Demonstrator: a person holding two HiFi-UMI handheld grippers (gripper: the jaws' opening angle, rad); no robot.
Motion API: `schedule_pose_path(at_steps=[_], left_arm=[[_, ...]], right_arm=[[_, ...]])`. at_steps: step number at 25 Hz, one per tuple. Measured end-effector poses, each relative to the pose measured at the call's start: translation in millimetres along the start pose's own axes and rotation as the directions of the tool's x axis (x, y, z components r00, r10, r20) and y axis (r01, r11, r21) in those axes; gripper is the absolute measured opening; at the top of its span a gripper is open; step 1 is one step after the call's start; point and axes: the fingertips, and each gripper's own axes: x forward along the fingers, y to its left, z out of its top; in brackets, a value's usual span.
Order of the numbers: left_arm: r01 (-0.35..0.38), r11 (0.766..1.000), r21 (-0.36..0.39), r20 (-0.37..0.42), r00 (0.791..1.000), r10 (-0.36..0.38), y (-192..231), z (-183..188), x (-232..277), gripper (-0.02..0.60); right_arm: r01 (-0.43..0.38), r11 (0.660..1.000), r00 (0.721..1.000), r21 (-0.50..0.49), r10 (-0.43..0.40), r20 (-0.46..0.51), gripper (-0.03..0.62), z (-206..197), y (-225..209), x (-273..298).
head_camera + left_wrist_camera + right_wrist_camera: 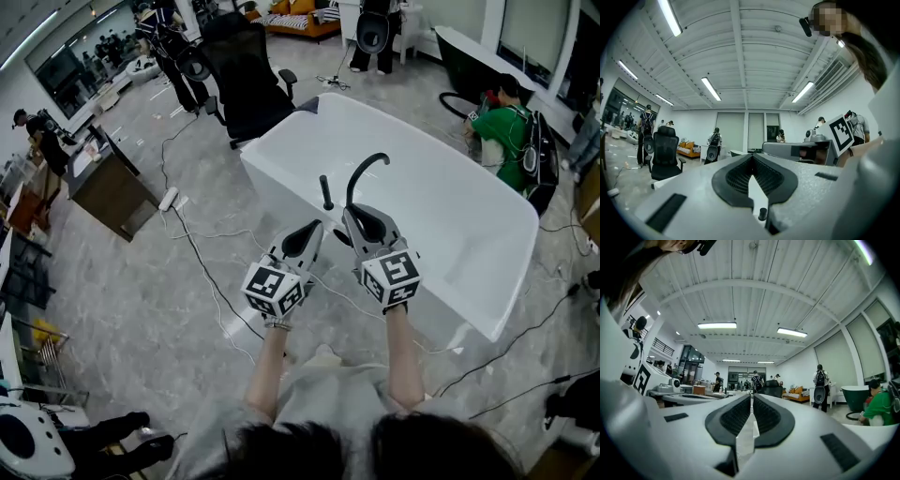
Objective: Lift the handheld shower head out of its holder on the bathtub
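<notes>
Shower head (326,192) stands holstered on the bathtub (469,234) rim; left gripper (309,231) and right gripper (356,217) hover beside the bathtub, fingers pressed together, empty, presumably pre-grasp.

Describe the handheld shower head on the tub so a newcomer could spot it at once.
Find the big white bathtub in the middle of the room. Two black fittings stand on the rim nearest the person. The handheld shower head is the short, straight, upright stick, left of the taller arched spout.
</notes>
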Motion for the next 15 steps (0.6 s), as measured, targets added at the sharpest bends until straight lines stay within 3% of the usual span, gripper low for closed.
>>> schedule_pose_path(at_steps=[7, 15], left_arm=[[0.018, 1.0, 0.002, 0.0, 1.0, -0.018, 54, -7, 26, 0.005], [-0.02, 0.997, -0.077, -0.02, 1.0, 0.018, 115, -35, 52, 0.005]], right_arm=[[0.054, 0.997, 0.998, 0.048, -0.052, -0.047, 0.002, -36, -13, 48], [0.045, 0.997, 0.996, 0.068, -0.039, -0.086, 0.002, -62, -34, 117]])
